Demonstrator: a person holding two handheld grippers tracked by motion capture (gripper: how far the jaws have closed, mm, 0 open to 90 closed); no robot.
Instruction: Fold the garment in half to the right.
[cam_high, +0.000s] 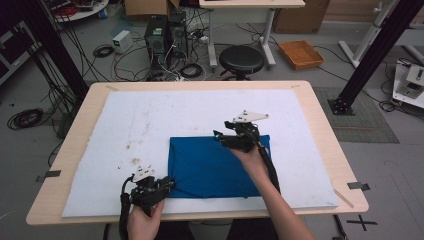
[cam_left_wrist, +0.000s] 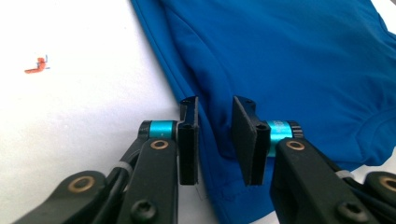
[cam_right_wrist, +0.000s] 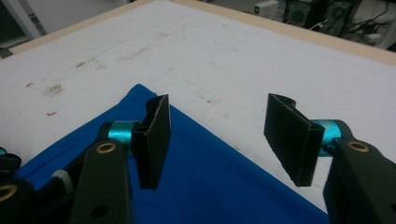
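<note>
Folded blue cloth (cam_high: 215, 167) lies near the worktop's (cam_high: 310, 125) front edge: light, limp, best pinched at corners. Left hand-held gripper (cam_left_wrist: 215, 140) straddles its near-left corner, unclamped; right hand-held gripper (cam_right_wrist: 217, 140) hovers wide open above the far-right corner.

My left gripper (cam_high: 167, 184) covers the blue cloth's (cam_high: 210, 167) near-left corner; I probably can't tell whether its pads pinch fabric.
</note>
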